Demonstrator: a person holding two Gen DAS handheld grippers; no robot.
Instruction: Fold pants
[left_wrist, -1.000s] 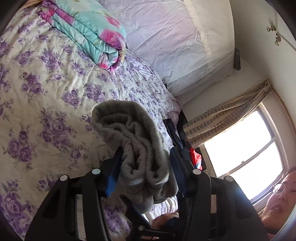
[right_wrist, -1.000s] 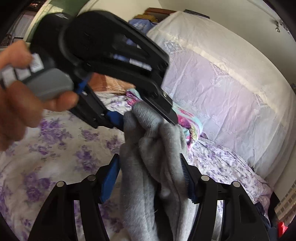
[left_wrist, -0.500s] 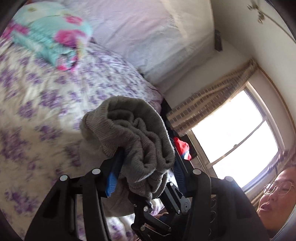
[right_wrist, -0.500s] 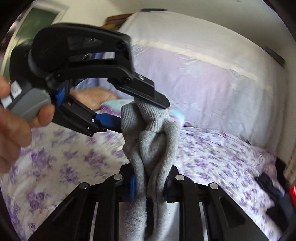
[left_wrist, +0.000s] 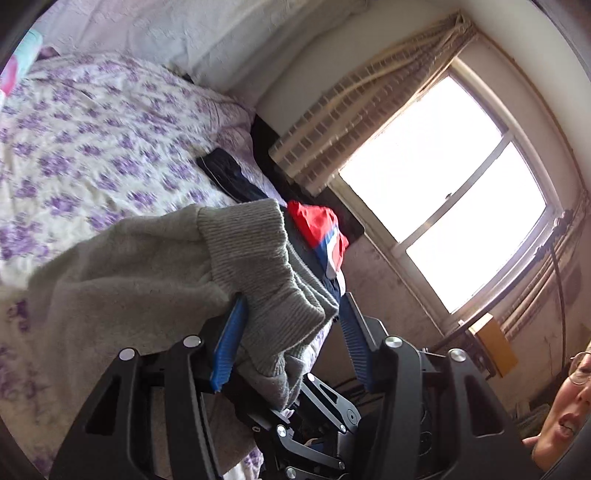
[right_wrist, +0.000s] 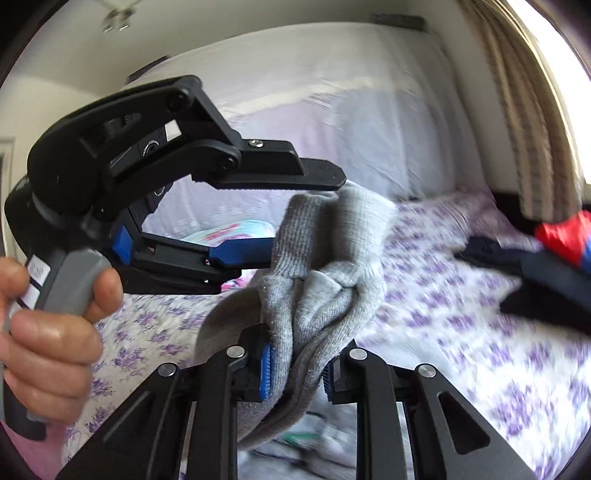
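Brought the jaws of the right gripper (right_wrist: 297, 354) in from a wide stance to a narrow one within the last second. Finished with both blue pads pressed on a bunched strand of the grey pants (left_wrist: 147, 273). Kept the left gripper (left_wrist: 291, 299) at an unchanged, middling stance, clamped on the ribbed cuff end of the same garment, with the upper finger lying over the cuff in the right wrist view. Gripped the left tool's handle with a bare hand (right_wrist: 48, 332).

Rolled and swung both tools sideways during the same interval. Turned the left view off the folded quilt and toward the window (left_wrist: 443, 184). Brought a red-and-blue garment (left_wrist: 317, 225) and a dark garment (left_wrist: 229, 173) at the far edge of the bed (left_wrist: 92, 140) into both views.

Held the pants off the floral cover, gathered between the two tools, not laid flat. Left the rest of the fabric trailing below the right tool, out of clear view.

Judged the change as a completed second grasp: two holds now secured close together on the cuff region. Judged the fold itself as not yet made. Expected next need: separate the holds to stretch the fabric, then lay it flat on the cover. Noted one risk: thick bunching between the pads, liable to slip or hide a twisted leg.
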